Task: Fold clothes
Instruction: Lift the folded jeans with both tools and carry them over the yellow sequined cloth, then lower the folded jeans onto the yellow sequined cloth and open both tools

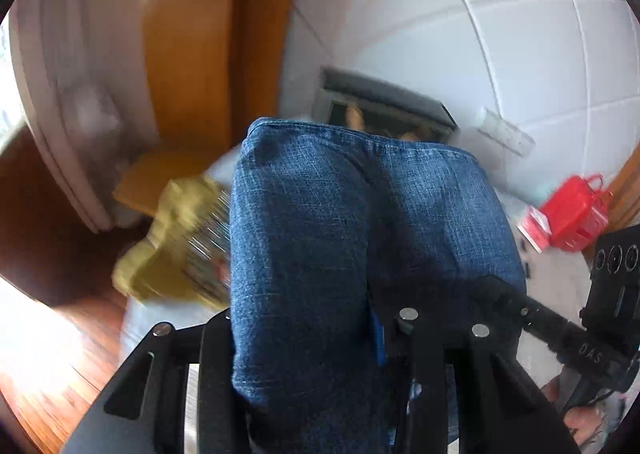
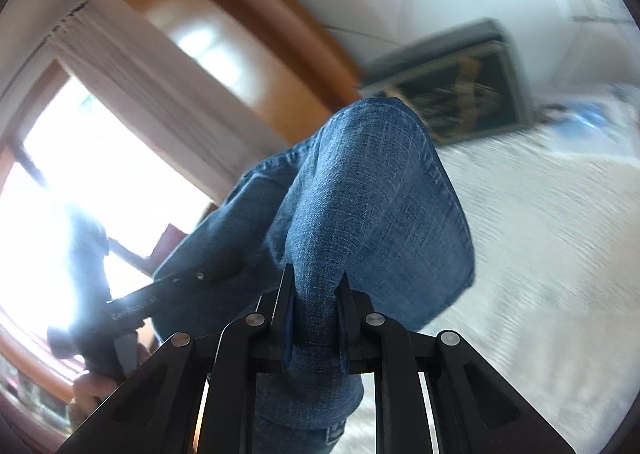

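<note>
Both my left gripper [image 1: 304, 334] and right gripper [image 2: 316, 314] have jaws clenched on the jeans [image 1: 360, 221], lifted above the white bed [image 2: 540, 254]; heavy, floppy denim; hems grip best.

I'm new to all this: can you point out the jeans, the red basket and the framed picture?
jeans [image 1: 320, 221]: left wrist view, middle of the denim.
red basket [image 1: 576, 213]: left wrist view, its side wall.
framed picture [image 2: 464, 89]: right wrist view, dark centre.
</note>
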### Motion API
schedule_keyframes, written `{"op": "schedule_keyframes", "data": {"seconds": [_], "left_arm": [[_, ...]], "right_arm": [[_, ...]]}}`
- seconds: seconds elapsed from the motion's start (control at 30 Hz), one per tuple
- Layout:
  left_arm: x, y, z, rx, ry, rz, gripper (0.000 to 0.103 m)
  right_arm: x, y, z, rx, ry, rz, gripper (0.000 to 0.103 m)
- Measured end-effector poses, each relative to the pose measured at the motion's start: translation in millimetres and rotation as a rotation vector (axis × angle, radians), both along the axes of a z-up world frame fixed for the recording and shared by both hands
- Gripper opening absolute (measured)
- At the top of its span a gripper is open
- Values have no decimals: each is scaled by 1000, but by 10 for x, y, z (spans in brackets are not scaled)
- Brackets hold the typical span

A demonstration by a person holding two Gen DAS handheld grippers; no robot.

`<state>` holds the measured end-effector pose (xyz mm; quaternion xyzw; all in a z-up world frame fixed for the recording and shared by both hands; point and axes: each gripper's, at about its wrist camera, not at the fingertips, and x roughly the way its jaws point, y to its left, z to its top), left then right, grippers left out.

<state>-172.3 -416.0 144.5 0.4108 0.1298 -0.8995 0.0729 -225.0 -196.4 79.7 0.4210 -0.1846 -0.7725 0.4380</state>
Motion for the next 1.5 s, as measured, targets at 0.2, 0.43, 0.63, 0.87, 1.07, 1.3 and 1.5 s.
{"op": "schedule_keyframes", "data": {"seconds": [0.2,0.43,0.63,0.87,1.07,1.3,1.5], "left_arm": [[-284,-897,329,-86,16,20,36],[-968,-1593,-676,-54,-146,4,48],[-1198,-1815,-2158,-178,-416,66,75],[-1173,-1940,-2013,-204,-330,99,103],[-1027,-1606,-1365,-97,-166,1,103],[-964,-1239,-1222,-64,-201,-49,103],[-814,-1109,-1279,-58,-235,-82,103]], "right_arm": [[-308,-1073,260,-123,21,60,16],[-770,-1756,-375,-47,-52,4,17],[-1049,-2095,-1635,418,-127,-56,41],[-1196,-2208,-1878,485,-112,-35,69],[-957,-2139,-1523,491,-31,-23,102],[-469,-2015,-1089,569,61,-15,102],[-314,-1876,-994,567,33,-48,102]]}}
